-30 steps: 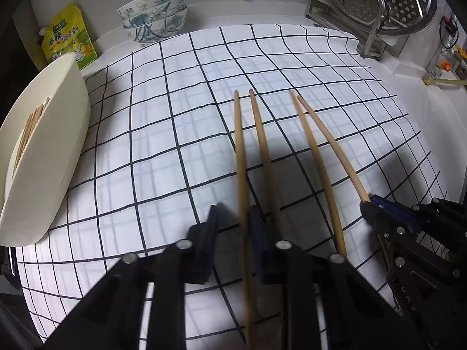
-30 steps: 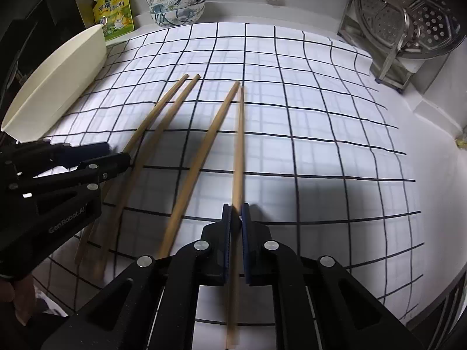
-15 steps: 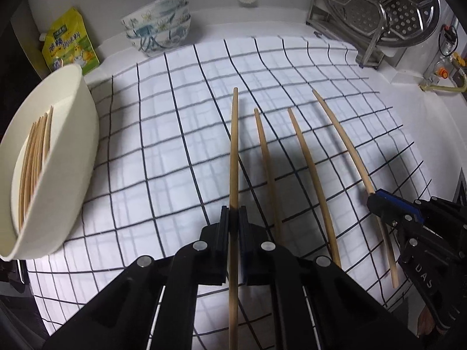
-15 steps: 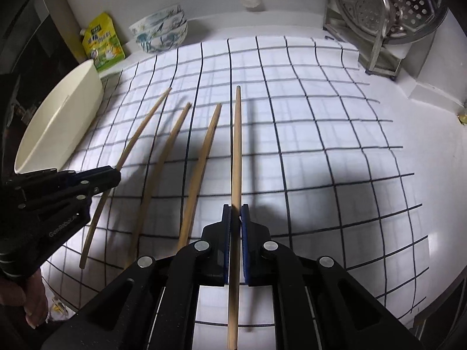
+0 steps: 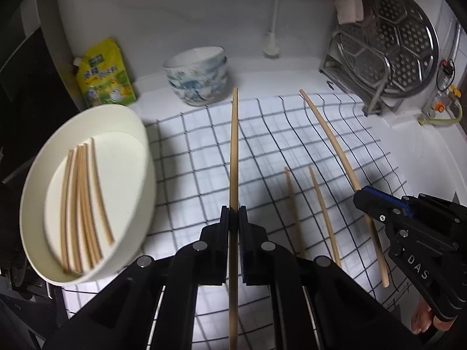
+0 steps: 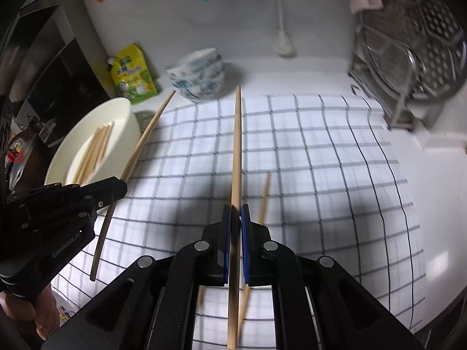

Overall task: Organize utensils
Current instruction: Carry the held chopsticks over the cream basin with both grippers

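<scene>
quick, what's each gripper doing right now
left gripper: shut on a chopstick
right gripper: shut on another chopstick

Two wrist fisheyes, angled steeply down, sharing checked cloth [image 5: 204, 157]

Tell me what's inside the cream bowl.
The bowl holds a loose bunch of wooden chopsticks lying flat on its bottom, about five or six; blur makes the count unsure. Its near wall hides their lower ends. Nothing else shows inside.
</scene>
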`<action>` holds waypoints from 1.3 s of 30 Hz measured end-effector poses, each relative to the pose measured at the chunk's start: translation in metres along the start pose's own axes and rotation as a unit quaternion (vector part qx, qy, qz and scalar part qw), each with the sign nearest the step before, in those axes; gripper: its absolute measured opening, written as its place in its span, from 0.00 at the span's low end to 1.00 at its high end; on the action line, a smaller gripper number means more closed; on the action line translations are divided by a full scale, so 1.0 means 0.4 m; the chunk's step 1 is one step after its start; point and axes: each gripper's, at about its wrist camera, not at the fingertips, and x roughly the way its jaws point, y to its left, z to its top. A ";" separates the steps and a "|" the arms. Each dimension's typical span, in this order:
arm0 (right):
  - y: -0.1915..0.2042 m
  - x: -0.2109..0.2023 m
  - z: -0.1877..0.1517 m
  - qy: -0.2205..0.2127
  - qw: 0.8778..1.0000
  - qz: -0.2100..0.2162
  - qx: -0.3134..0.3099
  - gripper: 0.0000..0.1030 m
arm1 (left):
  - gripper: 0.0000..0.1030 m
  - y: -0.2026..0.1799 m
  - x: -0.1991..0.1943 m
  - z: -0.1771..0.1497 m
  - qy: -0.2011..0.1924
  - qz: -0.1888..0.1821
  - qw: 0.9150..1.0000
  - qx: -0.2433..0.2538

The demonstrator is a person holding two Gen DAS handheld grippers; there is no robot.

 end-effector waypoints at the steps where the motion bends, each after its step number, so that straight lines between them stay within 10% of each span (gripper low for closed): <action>1: 0.016 -0.002 0.009 -0.003 1.000 0.002 -0.005 0.06 | 0.07 0.018 -0.009 0.006 -0.004 0.002 1.000 -0.005; 21: 0.361 0.092 0.169 -0.013 0.993 0.083 -0.087 0.06 | 0.07 0.404 -0.140 0.032 -0.061 0.075 0.991 -0.096; 39: 0.622 0.301 0.267 0.043 0.985 0.118 -0.121 0.06 | 0.07 0.630 -0.013 0.012 -0.019 0.091 0.986 -0.141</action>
